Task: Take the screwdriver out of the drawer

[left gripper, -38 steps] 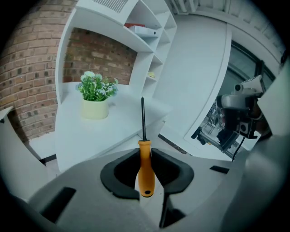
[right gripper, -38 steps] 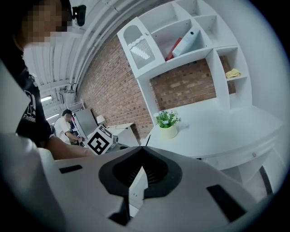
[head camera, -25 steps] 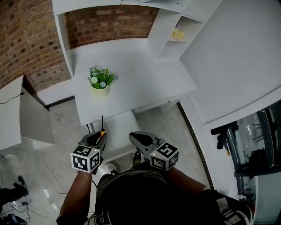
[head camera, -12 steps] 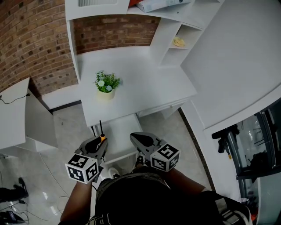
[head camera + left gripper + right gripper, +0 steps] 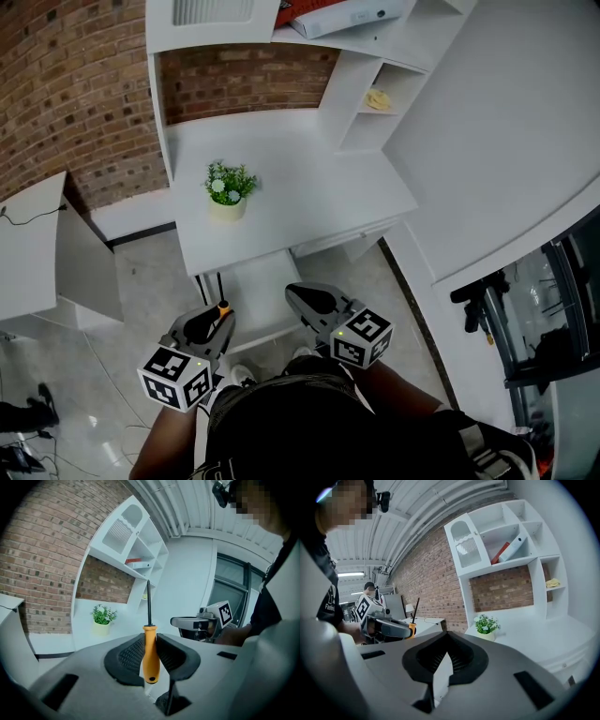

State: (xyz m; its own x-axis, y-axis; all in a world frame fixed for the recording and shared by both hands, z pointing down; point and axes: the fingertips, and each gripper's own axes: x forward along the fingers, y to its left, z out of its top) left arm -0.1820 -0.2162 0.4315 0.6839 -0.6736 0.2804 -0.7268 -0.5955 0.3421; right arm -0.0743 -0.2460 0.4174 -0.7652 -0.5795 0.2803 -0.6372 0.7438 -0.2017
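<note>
Left tongs (image 5: 150,639) pinching the screwdriver (image 5: 150,654), held clear of the drawer (image 5: 251,286).
I have the orange handle clamped between the left pads, with the black shaft pointing up and away from me. The tool hangs in the air over the open drawer's front, below the table (image 5: 309,192) edge, so I judge the extraction itself done. My right tongs (image 5: 447,637) are pressed together with nothing in them, near the left pair. The next move calls for a firm, steady pinch while I carry the screwdriver somewhere to set it down, perhaps the table, without letting it pivot.
</note>
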